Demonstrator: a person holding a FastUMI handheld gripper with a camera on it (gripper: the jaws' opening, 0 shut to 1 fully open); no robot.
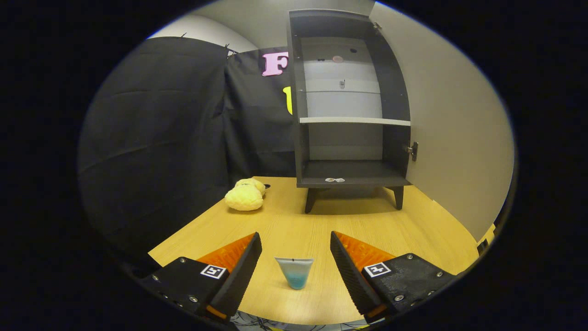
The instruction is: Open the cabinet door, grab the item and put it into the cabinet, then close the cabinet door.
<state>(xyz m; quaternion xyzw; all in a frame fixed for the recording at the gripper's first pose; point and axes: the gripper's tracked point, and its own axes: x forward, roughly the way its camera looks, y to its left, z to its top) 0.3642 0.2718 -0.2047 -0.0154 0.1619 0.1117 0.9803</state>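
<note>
We hold the gripper point(296, 243) with fingers apart around a small blue-tinted translucent cup point(294, 272) (untouched); beyond stand the open dark-grey wooden cabinet point(350, 99) and a yellow plush toy point(245, 195) on the light wooden table point(413, 230).

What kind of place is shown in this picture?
Probably a staged test booth, not a real home: black cloth hangs as a wall, and a small open cabinet stands on a wooden table. The gripper is open around a small cup.
</note>
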